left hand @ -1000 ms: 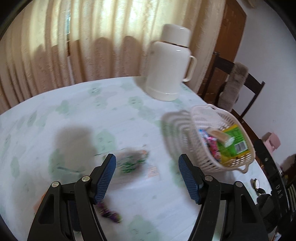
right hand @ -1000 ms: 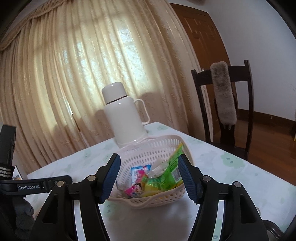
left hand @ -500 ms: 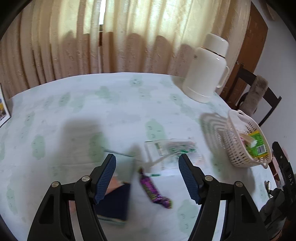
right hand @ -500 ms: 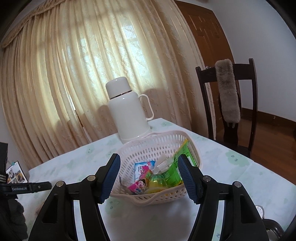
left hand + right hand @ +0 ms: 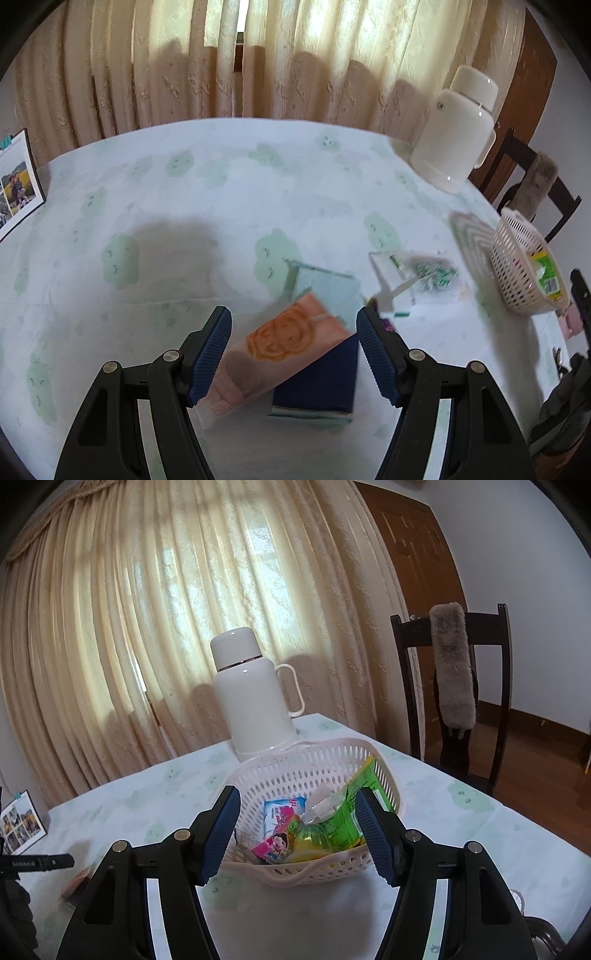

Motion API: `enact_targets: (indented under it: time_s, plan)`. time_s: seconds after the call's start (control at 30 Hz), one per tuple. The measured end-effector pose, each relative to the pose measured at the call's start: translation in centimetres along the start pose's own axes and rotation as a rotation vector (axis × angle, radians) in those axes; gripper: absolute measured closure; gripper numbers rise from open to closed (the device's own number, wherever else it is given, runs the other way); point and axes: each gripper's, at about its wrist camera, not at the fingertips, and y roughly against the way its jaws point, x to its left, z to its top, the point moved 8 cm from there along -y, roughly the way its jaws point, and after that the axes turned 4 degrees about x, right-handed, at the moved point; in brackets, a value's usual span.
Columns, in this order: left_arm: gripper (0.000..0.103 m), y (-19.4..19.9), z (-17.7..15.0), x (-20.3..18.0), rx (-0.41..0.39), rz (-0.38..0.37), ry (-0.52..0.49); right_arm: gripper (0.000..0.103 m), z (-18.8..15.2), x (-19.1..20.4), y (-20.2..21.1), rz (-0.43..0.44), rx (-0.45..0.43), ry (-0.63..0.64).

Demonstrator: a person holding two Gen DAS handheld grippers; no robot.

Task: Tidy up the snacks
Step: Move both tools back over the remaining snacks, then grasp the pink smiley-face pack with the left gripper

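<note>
My left gripper (image 5: pixel 293 321) hangs open over a pink packet with an orange face (image 5: pixel 280 350), which lies slanted across a dark blue packet (image 5: pixel 321 384) on the table. The fingers do not touch either packet. A pale blue packet (image 5: pixel 328 291) lies just beyond, and a purple sweet (image 5: pixel 386 325) peeks out by the right finger. A clear bag of green sweets (image 5: pixel 424 275) lies further right. My right gripper (image 5: pixel 297 801) stands open in front of the white basket (image 5: pixel 306 768), which holds a green packet (image 5: pixel 351 805), a pink packet (image 5: pixel 277 845) and a blue-white one (image 5: pixel 280 808).
A white thermos jug (image 5: pixel 255 698) stands behind the basket near the curtain. A dark wooden chair (image 5: pixel 454 657) with a grey furry cover is at the table's right side. A photo frame (image 5: pixel 18 184) stands at the far left edge. The basket (image 5: pixel 513 254) sits near the table's right edge.
The left gripper has swung left and dipped: the basket slid to the view's right edge, and the pink and dark blue packets now lie between its fingers. The right gripper has barely moved.
</note>
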Motion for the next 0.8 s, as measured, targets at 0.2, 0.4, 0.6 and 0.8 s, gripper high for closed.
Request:
enact_targets:
  time_s: [0.2,0.4,0.6,0.8]
  plan:
    - [0.037,-1.1,-0.9,0.4,0.029,-0.001,-0.028,0.037,-0.1,0.1,0.0,-0.01,0.004,0.008]
    - [0.037,-2.0,-1.1,2.1,0.047,0.011,0.024,0.037,-0.1,0.1,0.0,-0.011,0.005,0.008]
    - [0.037,-2.0,-1.0,4.7,0.036,0.083,0.079,0.037,-0.1,0.0,0.0,-0.012,0.004,0.008]
    - [0.037,-2.2,-1.5,5.8,0.04,0.122,0.091,0.037,-0.1,0.0,0.0,-0.013,0.003,0.008]
